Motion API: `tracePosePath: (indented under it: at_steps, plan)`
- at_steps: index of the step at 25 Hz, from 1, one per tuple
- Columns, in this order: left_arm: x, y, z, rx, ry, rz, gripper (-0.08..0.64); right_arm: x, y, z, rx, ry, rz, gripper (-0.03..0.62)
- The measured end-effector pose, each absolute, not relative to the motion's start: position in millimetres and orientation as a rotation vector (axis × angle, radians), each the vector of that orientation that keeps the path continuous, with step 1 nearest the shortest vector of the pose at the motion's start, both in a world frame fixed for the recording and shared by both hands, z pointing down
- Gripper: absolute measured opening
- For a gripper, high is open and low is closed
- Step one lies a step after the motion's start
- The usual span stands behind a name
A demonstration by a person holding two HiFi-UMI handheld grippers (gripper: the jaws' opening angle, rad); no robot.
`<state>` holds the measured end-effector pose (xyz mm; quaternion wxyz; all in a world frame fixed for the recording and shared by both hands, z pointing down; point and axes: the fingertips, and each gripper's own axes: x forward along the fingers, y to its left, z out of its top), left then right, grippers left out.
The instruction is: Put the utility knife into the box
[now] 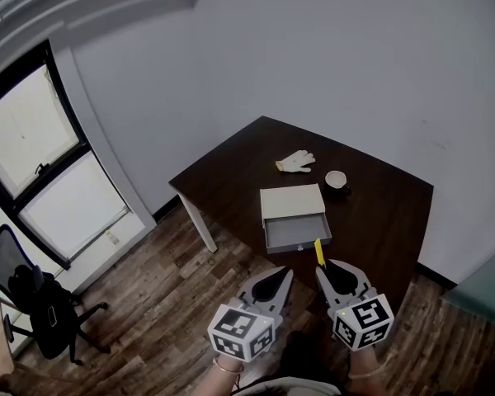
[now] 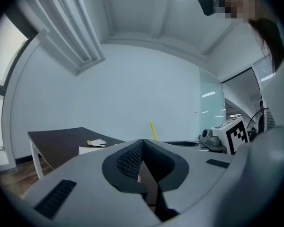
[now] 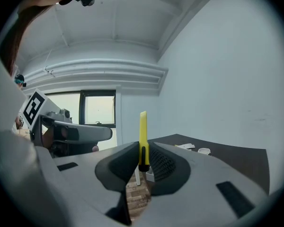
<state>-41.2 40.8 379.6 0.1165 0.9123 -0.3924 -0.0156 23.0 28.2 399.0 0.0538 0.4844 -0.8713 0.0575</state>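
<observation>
The utility knife [image 1: 319, 252] was not in the box: we found it pinched between the jaws of the right gripper [image 1: 323, 272], its yellow body standing out beyond the jaw tips. At the far left of the head view we noted a window [image 1: 33, 159] and, below it, a black office chair [image 1: 35, 305] on the wooden floor [image 1: 161, 291]. Further right stood the dark table [image 1: 227, 180], which carried a white glove [image 1: 296, 162], a small cup [image 1: 336, 179] and the pale box [image 1: 291, 202], whose grey tray [image 1: 299, 243] was drawn out toward the person. The left gripper [image 1: 285, 274] hung over the floor just short of the table's near edge, and in the left gripper view we saw its jaws pressed together with nothing between them [image 2: 142, 143]; the knife [image 2: 153, 130] showed past them as a thin yellow bar. Just beside it, to the right, the right gripper pointed at the tray's front wall, the knife's far end near that wall in the head view. In the right gripper view the knife [image 3: 143, 138] stood upright in the closed jaws [image 3: 142, 148], with the glove [image 3: 185, 146] and cup [image 3: 204, 151] on the table [image 3: 232, 157] at the right.
</observation>
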Motion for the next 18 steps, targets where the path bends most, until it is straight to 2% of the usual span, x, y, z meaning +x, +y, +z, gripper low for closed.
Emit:
tracePosePath:
  at_steps: [18]
  plan:
    - [1,-90,381,2.634,-1.211,-0.044,0.017,65,-97,404,1.369,-2.659,0.182,0.071]
